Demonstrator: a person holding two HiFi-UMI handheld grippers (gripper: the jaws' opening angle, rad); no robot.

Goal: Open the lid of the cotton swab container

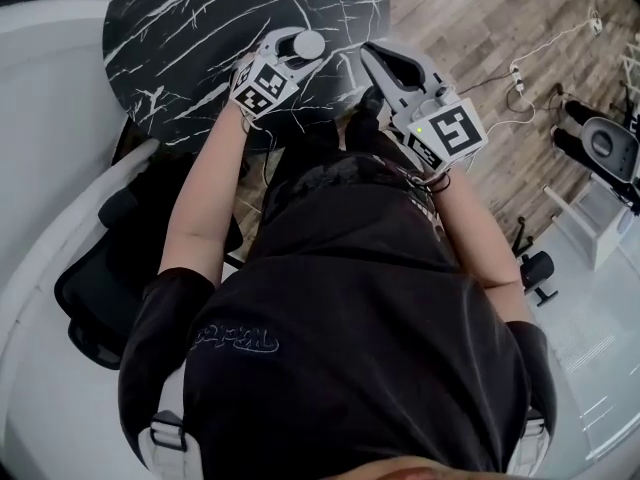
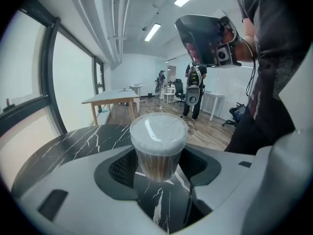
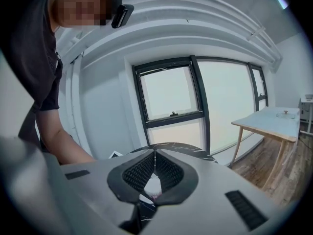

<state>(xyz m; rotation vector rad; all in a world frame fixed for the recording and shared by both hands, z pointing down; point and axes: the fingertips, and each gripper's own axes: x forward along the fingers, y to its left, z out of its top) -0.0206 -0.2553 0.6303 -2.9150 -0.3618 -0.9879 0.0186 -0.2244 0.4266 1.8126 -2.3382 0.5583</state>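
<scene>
Left gripper view: left claw [image 2: 157, 173] clamped on the container [image 2: 157, 158], pads [image 2: 123, 168] against both sides. Container upright on the desk [image 2: 73, 141], lid [image 2: 158, 131] on top, not yet off. Looks like the bracing step. Right claw [image 3: 154, 173] closed and empty, near the container's right, apart from it. Next, probably: opening that claw, closing on the lid, then lifting or twisting against the left's hold.

An open-plan office: beyond the jaws of the left gripper [image 2: 158, 169] are a wooden desk [image 2: 110, 101], office chairs [image 2: 178, 89] and overhead strip lights [image 2: 152, 32].
</scene>
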